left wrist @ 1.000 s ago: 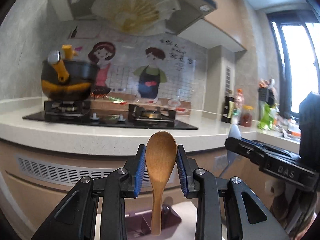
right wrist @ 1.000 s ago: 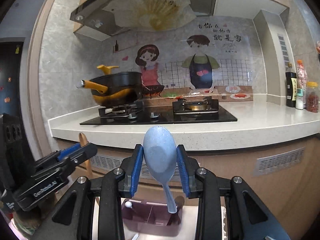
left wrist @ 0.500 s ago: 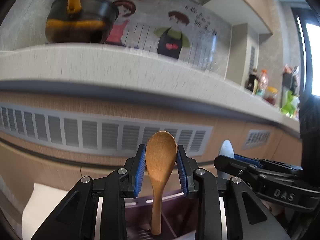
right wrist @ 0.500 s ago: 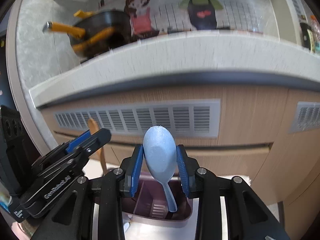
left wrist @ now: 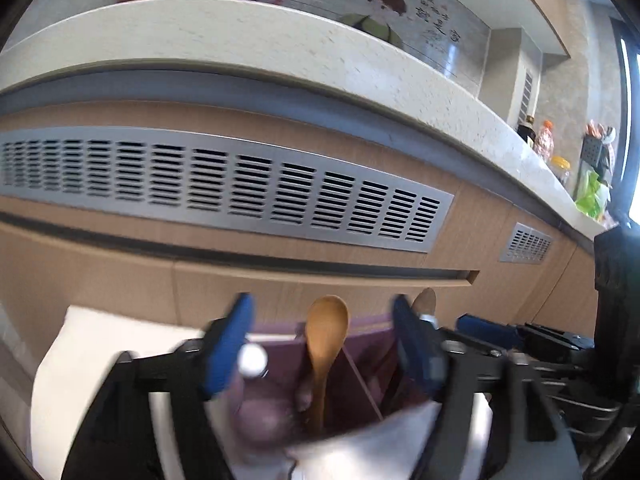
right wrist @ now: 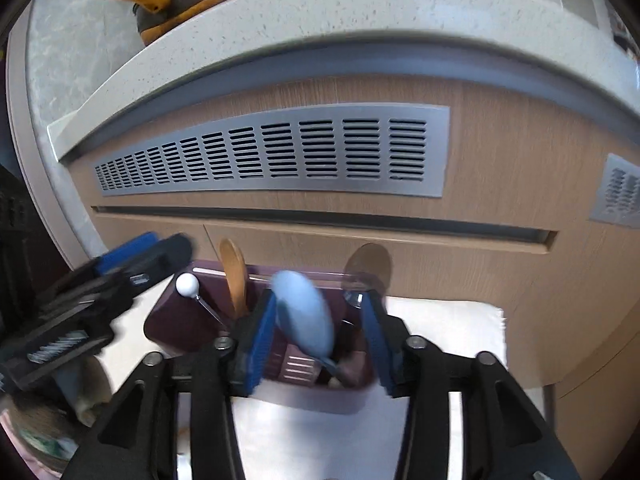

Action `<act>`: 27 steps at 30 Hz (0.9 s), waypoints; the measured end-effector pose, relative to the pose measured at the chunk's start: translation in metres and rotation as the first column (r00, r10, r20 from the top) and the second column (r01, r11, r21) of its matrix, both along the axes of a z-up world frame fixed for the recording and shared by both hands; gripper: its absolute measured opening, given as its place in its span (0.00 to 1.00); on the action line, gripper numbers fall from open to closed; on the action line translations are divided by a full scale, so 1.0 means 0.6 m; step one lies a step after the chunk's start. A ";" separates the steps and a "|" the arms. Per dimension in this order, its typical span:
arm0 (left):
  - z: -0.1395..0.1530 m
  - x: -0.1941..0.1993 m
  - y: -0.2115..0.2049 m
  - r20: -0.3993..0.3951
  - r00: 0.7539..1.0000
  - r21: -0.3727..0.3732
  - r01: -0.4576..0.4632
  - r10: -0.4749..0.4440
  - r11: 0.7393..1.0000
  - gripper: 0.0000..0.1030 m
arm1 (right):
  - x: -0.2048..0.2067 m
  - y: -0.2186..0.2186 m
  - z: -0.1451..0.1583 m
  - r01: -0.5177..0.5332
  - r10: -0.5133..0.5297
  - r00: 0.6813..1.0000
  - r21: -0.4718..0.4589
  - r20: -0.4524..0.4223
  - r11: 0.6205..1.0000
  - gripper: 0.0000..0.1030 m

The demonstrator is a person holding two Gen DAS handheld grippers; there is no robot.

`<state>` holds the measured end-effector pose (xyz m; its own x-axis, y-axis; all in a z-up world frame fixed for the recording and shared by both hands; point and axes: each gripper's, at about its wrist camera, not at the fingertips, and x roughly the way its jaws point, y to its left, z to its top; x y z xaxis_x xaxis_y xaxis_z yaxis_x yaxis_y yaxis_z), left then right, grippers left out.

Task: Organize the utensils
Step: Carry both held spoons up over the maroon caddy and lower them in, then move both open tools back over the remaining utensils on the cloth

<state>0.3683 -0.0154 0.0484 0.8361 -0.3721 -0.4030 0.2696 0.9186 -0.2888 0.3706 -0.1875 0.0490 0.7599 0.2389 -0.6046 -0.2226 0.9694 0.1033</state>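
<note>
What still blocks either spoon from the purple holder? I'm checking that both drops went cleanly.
Nothing visible. The wooden spoon stands in the purple holder, loose between the left gripper's just-opened jaws. The blue spoon leans in its own compartment, with the right gripper's jaws just opening.

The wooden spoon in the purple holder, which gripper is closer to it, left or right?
Left. The left gripper, jaws just opened, straddles the wooden spoon without touching. The right gripper sits a compartment over, around the blue spoon.
</note>
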 end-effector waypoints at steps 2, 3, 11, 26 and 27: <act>0.001 -0.025 0.019 -0.018 1.000 -0.007 -0.014 0.014 1.000 0.92 | -0.028 -0.002 0.008 0.008 -0.007 1.000 -0.030 0.025 1.000 0.64; 0.000 -0.041 0.028 -0.028 0.999 0.005 -0.025 0.026 1.000 0.92 | -0.044 -0.001 0.012 0.013 -0.012 0.999 -0.049 0.039 0.999 0.77; -0.057 -0.140 0.056 -0.182 0.980 0.129 -0.063 0.086 0.990 1.00 | -0.171 0.006 -0.009 0.058 -0.040 0.996 -0.241 0.081 0.969 1.00; -0.154 -0.272 0.086 -0.261 0.956 0.232 -0.075 0.136 0.970 1.00 | -0.292 -0.018 -0.155 -0.030 -0.026 0.955 -0.182 -0.295 0.983 1.00; -0.157 -0.274 0.086 -0.273 0.954 0.234 -0.058 0.123 0.970 1.00 | -0.290 -0.016 -0.151 -0.028 -0.027 0.958 -0.188 -0.286 0.982 1.00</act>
<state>0.2041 0.0361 -0.0461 0.7012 -0.1748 -0.6911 0.1193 0.9846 -0.1280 0.1967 -0.1970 -0.0418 0.5484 0.0999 -0.8302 -0.2110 0.9772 -0.0217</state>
